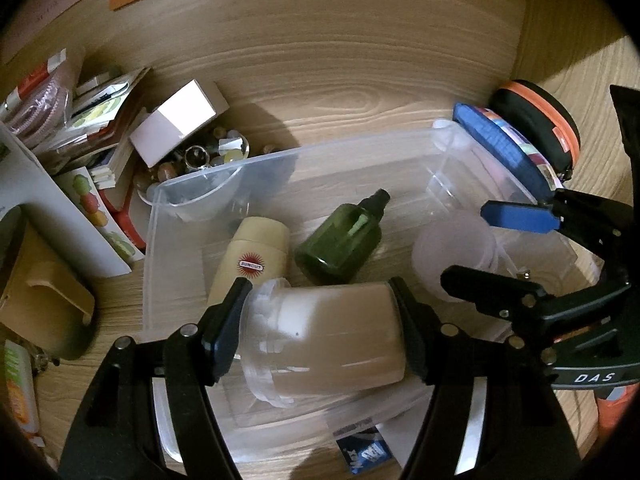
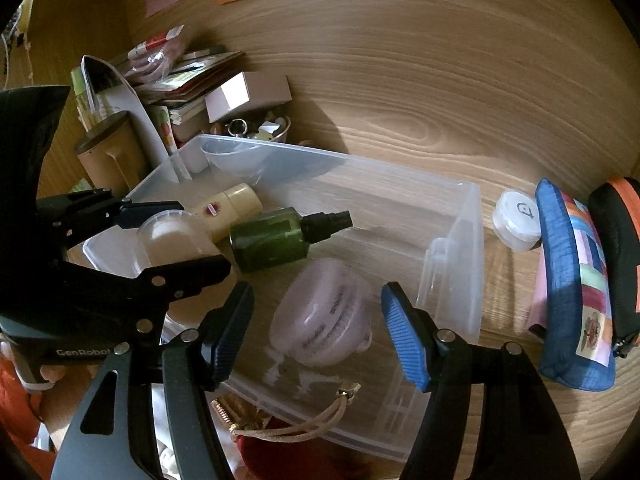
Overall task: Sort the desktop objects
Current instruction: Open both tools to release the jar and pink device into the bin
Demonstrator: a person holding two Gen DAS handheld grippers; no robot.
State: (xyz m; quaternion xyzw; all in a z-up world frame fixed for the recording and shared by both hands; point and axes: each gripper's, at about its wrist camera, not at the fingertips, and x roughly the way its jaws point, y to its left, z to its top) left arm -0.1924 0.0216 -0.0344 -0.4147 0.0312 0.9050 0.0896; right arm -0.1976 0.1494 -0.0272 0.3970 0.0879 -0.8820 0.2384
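Observation:
A clear plastic bin (image 1: pixel 224 164) (image 2: pixel 468 216) sits on the wooden desk. In it lie a cream sunscreen bottle (image 1: pixel 254 256) (image 2: pixel 236 204), a green spray bottle (image 1: pixel 344 236) (image 2: pixel 276 236) and a frosted pink jar (image 1: pixel 456 248) (image 2: pixel 320 316). My left gripper (image 1: pixel 320 328) (image 2: pixel 176 232) is shut on a clear-capped white jar (image 1: pixel 328 340) (image 2: pixel 168 240), held over the bin's near left part. My right gripper (image 2: pixel 316 336) (image 1: pixel 492 244) is open and empty above the pink jar.
A blue patchwork pouch (image 2: pixel 572 280) (image 1: pixel 508 148), a black-and-orange case (image 2: pixel 616 240) (image 1: pixel 540 120) and a small white lidded pot (image 2: pixel 516 220) lie right of the bin. Books, a pink box (image 1: pixel 180 124) (image 2: pixel 248 96) and a bowl of trinkets crowd the back left. A tan holder (image 1: pixel 52 300) stands left.

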